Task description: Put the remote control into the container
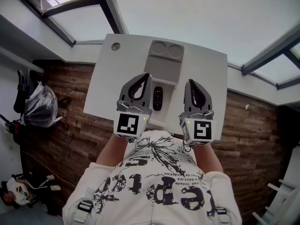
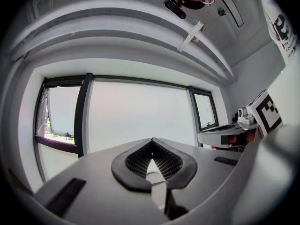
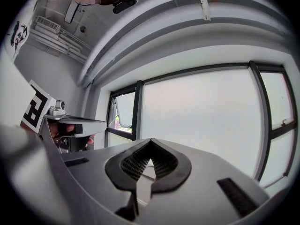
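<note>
Left gripper (image 1: 146, 77) and right gripper (image 1: 190, 83) both closed on nothing, so best open one, dip to the remote (image 1: 158, 98), pinch its narrow sides, then container (image 1: 164, 68).

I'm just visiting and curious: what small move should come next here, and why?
Probably open the left gripper: its jaws are shut on nothing, and the black oblong remote control lies untouched just beside it, near the grey moulded plastic container.

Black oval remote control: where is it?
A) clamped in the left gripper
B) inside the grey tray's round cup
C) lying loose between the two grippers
C: the head view shows the remote control loose between the shut left gripper and shut right gripper.
</note>
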`<state>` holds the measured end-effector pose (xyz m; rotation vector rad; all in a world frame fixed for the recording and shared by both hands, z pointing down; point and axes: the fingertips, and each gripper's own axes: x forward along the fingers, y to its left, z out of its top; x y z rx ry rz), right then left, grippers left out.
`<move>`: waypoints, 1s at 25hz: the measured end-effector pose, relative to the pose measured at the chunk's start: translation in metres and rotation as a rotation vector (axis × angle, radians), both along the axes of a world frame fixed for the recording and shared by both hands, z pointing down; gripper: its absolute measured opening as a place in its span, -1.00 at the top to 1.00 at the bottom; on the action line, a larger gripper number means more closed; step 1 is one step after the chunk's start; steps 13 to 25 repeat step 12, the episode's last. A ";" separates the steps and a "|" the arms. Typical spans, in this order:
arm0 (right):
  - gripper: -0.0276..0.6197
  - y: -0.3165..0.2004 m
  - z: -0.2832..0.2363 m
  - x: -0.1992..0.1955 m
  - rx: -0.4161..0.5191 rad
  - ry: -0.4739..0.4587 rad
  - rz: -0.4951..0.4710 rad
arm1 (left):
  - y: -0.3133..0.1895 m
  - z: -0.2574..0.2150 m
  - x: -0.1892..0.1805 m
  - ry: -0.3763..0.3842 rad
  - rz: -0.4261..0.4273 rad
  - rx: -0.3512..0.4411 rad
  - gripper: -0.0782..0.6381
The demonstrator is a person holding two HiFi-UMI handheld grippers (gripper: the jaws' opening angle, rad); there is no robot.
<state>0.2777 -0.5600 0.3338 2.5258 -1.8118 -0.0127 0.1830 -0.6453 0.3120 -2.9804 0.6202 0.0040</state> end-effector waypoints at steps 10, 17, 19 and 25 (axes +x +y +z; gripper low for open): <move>0.91 0.002 0.001 0.003 -0.005 -0.004 -0.006 | 0.000 0.000 0.000 0.013 -0.027 -0.020 0.76; 0.91 0.002 0.002 0.005 -0.006 -0.005 -0.001 | -0.001 0.000 0.002 0.009 -0.030 -0.020 0.76; 0.91 0.002 0.002 0.005 -0.006 -0.005 -0.001 | -0.001 0.000 0.002 0.009 -0.030 -0.020 0.76; 0.91 0.002 0.002 0.005 -0.006 -0.005 -0.001 | -0.001 0.000 0.002 0.009 -0.030 -0.020 0.76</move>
